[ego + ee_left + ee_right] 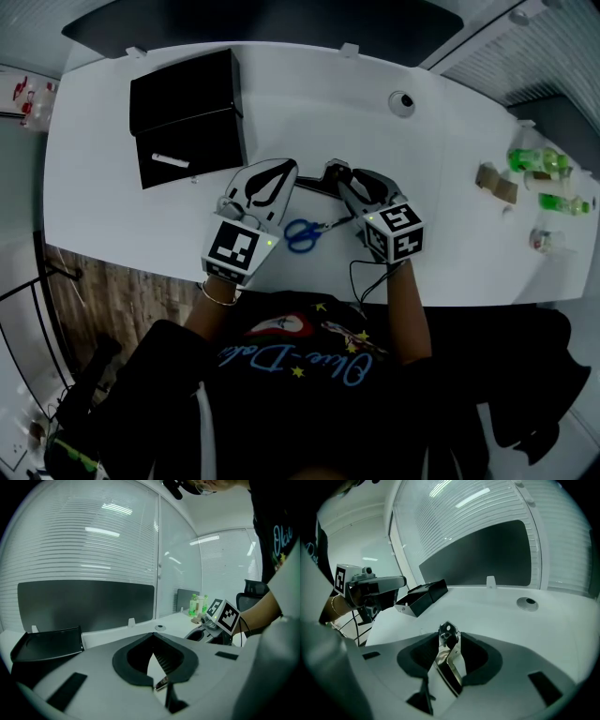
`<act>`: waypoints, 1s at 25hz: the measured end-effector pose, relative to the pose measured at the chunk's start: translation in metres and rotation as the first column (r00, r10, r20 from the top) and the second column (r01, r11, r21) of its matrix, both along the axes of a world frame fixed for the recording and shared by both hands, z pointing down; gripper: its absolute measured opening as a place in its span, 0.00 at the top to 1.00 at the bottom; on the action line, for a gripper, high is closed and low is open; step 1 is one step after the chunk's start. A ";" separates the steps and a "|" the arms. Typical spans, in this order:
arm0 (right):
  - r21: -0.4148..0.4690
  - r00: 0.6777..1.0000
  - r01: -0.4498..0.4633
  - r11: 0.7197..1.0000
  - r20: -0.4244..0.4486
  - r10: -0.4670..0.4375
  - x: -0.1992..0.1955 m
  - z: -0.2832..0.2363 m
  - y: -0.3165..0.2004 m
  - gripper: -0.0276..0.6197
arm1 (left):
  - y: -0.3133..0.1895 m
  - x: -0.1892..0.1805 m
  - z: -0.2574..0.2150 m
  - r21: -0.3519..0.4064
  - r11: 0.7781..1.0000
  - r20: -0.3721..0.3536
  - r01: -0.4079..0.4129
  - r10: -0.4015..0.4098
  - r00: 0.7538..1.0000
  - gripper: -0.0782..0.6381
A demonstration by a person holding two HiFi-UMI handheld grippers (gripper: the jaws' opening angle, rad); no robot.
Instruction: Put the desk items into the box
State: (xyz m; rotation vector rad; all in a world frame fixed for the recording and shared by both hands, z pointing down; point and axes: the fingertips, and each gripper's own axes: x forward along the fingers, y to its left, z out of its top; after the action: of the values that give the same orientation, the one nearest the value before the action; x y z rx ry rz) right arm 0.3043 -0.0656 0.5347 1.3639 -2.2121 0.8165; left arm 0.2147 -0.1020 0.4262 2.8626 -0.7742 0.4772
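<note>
White bench | right claw is clamping a black-and-chrome tool | left claw is holding nothing, jaws together | blue-handled scissors are lying between the two claws | open black box is sitting beyond the left claw

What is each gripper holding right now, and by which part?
Right gripper is clamped on a black-and-metal desk item, likely a stapler, gripped along its sides with its holed metal end poking past the tips. Left gripper holds nothing.

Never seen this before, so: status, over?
Right tongs shut on a metal item. Left tongs shut, empty. Scissors on desk. Box open, nothing blocking it.
</note>
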 end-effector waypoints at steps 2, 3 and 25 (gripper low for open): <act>-0.007 1.000 0.010 1.000 0.001 -0.010 -0.001 0.002 -0.001 0.72 | -0.002 -0.001 0.001 -0.002 1.000 0.003 0.009 -0.009 1.000 0.88; -0.010 1.000 0.015 1.000 0.005 -0.015 -0.001 0.003 -0.001 0.72 | -0.003 -0.002 0.001 -0.003 1.000 0.007 0.013 -0.013 1.000 0.88; -0.001 0.996 0.084 0.996 -0.004 -0.084 -0.009 -0.001 0.001 0.84 | -0.007 -0.006 -0.001 0.000 0.999 0.019 0.037 -0.037 0.999 0.88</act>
State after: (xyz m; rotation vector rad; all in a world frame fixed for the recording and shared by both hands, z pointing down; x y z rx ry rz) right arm 0.2949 -0.0646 0.5332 1.2623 -2.2488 0.7834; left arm 0.2091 -0.1087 0.4251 2.8421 -0.8286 0.5008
